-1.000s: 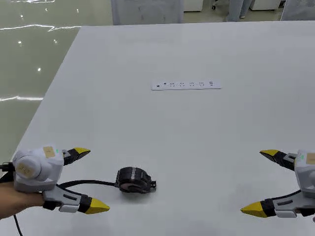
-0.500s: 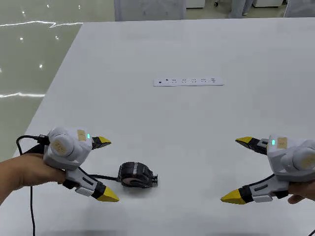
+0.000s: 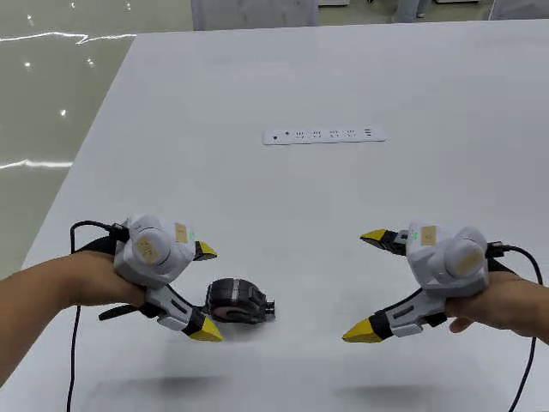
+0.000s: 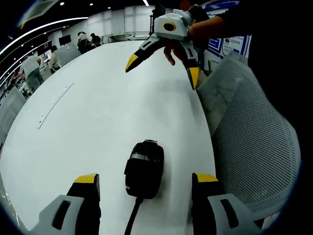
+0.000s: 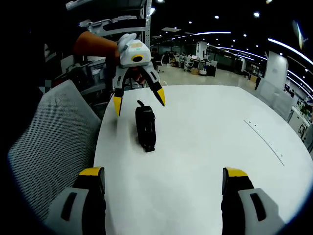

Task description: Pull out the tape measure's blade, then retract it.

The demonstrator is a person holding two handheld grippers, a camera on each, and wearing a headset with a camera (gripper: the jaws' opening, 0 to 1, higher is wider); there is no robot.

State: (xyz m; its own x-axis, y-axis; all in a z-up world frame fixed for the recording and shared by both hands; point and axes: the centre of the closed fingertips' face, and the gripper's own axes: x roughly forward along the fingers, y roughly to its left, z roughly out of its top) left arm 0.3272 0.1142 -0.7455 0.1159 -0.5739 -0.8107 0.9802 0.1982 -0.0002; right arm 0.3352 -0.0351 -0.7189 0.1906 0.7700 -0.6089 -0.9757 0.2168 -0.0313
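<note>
The black tape measure (image 3: 237, 301) lies on its side on the white table (image 3: 300, 206), near the edge closest to the person and left of the middle. Its blade is wound inside the case, and a small tab sticks out at the end that faces the right gripper. In the left gripper view the tape measure (image 4: 144, 169) sits just ahead of the two yellow-tipped jaws, in line with the gap between them, and a thin black cord (image 4: 133, 221) runs from its near end back toward the gripper. The left gripper (image 3: 207, 290) is held in a hand right beside the case, jaws spread wide apart and holding nothing; whether a tip touches the case I cannot tell, though the left gripper view shows bare table on both sides of it. The right gripper (image 3: 366, 283) hovers well apart from the tape measure on the other side, its jaws also spread wide and empty, pointing toward the case. In the right gripper view the tape measure (image 5: 145, 126) lies lengthwise ahead, with the left gripper (image 5: 139, 102) standing over its far end. Farther up the table, well away from both grippers, a white power strip (image 3: 323, 135) lies flat. A grey mesh chair back (image 4: 249, 127) stands beside the table's near edge.
</note>
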